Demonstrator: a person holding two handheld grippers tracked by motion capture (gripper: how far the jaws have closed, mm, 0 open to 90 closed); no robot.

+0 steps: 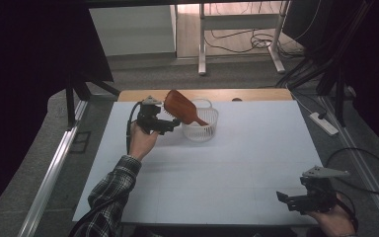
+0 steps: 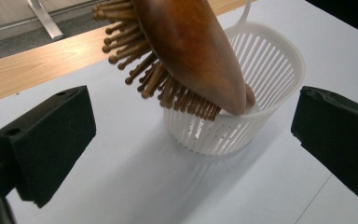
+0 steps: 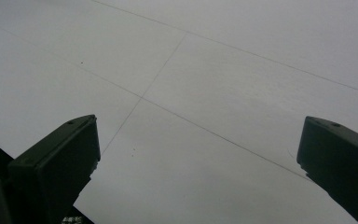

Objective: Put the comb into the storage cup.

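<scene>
**In the basket: brush propped, both grippers empty**

At the far middle of the surface (image 1: 256, 163), I see the brush (image 1: 180, 106) leaning handle-down in the basket (image 1: 201, 127). My left gripper (image 1: 173, 123) sits just beside it, fingers spread wide, gripping nothing; its own view reveals the bristles. My right gripper (image 1: 285, 199) hangs near the edge, equally wide, over bare surface.
</scene>
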